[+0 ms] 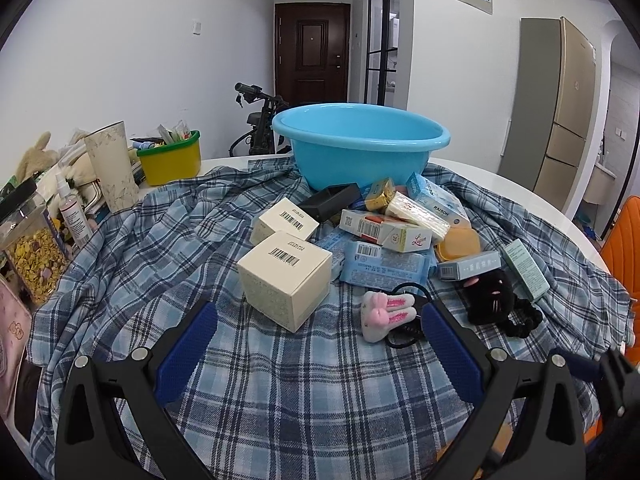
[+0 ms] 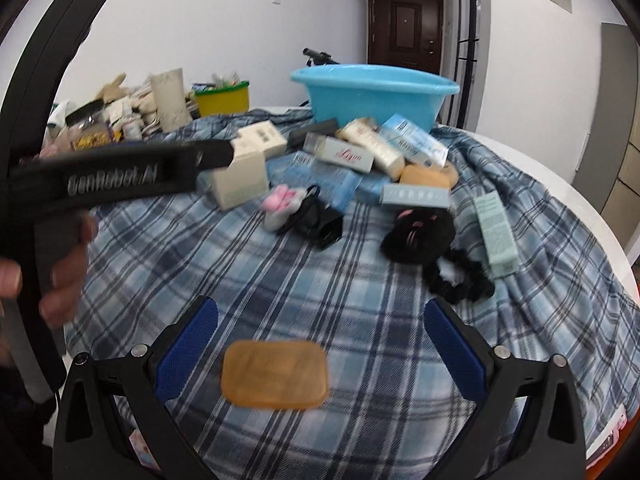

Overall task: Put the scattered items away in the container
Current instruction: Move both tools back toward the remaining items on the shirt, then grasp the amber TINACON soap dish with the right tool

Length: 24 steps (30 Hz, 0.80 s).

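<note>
A blue basin (image 1: 360, 140) (image 2: 376, 88) stands at the far side of a plaid cloth (image 1: 280, 400). In front of it lies a heap of small boxes and packets (image 1: 392, 228). Nearest me is a cream box (image 1: 286, 280), ahead of my open left gripper (image 1: 318, 320). A pink bunny hair tie (image 1: 386, 312) lies against its right finger. A black plush cat (image 1: 492, 296) and a black scrunchie (image 2: 460, 276) sit to the right. My right gripper (image 2: 320, 312) is open, and an orange soap bar (image 2: 274, 378) lies on the cloth between its fingers, untouched.
A yellow-green tub (image 1: 170, 160), a tall cup (image 1: 114, 168), a spray bottle (image 1: 74, 212) and a cereal jar (image 1: 34, 248) crowd the left edge. A pale green box (image 2: 496, 232) lies far right. A hand (image 2: 60, 272) holds the left tool. An orange chair (image 1: 624, 240) stands at right.
</note>
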{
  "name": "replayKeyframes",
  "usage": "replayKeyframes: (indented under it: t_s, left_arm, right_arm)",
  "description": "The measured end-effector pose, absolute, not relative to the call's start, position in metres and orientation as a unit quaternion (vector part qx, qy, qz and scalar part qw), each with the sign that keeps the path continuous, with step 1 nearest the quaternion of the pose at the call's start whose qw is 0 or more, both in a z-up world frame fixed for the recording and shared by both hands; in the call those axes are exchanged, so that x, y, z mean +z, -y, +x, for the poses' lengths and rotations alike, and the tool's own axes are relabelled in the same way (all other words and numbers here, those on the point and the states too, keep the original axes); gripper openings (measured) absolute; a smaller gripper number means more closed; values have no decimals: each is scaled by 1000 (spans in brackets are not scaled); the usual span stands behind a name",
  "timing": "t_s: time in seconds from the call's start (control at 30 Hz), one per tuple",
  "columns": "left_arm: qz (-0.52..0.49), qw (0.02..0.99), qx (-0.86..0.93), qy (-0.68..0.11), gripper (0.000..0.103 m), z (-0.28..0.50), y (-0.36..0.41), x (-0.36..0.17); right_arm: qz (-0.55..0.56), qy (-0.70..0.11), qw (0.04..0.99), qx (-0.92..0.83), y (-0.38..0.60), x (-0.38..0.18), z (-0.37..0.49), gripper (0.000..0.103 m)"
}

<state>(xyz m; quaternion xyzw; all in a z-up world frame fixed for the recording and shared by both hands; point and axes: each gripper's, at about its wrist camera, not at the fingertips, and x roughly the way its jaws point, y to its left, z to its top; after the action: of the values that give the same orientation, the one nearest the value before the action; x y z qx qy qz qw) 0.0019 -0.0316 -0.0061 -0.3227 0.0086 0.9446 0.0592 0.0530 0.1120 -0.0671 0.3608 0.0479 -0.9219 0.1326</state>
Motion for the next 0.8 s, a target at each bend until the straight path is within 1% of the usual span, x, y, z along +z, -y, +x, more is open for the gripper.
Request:
replayKeyframes:
  t_s: [0.1, 0.17, 0.23, 0.27, 0.33, 0.37, 0.4, 0.43, 0.5, 0.8]
  left_arm:
    - [-328, 67, 942, -1, 103, 2, 33, -6]
    - [-329, 71, 942, 4, 103, 3, 34, -6]
    - [-330, 72, 941, 5, 103, 3, 33, -5]
    - [-330, 71, 941, 4, 103, 3, 33, -5]
    - [-330, 70, 941, 4, 103, 2, 33, -5]
    - [-330, 71, 941, 5, 103, 2, 34, -5]
    - [-330, 71, 941, 5, 103, 2, 34, -5]
    - [-331, 72, 941, 6, 103, 2, 34, -5]
    - [-332, 72, 941, 7, 103, 2, 33, -5]
    - [-334, 72, 940, 4, 103, 1, 33, -7]
  right_arm:
    - [361, -50, 141, -920, -108, -69, 55, 102]
    - [366, -58, 147, -917, -104, -72, 55, 94]
    - [375, -67, 154, -912, -100, -75, 55, 84]
    - [381, -70, 156, -909, -99, -77, 54, 82]
    - [396, -77, 159, -901, -97, -83, 52, 74]
    - [399, -75, 163, -899, -97, -84, 52, 74]
    - [402, -73, 166, -898, -97, -85, 52, 71]
    - [405, -75, 166, -896, -97, -86, 52, 66]
    - [410, -78, 169, -893, -96, -89, 52, 60]
    - [399, -67, 141, -904, -109, -84, 41, 60]
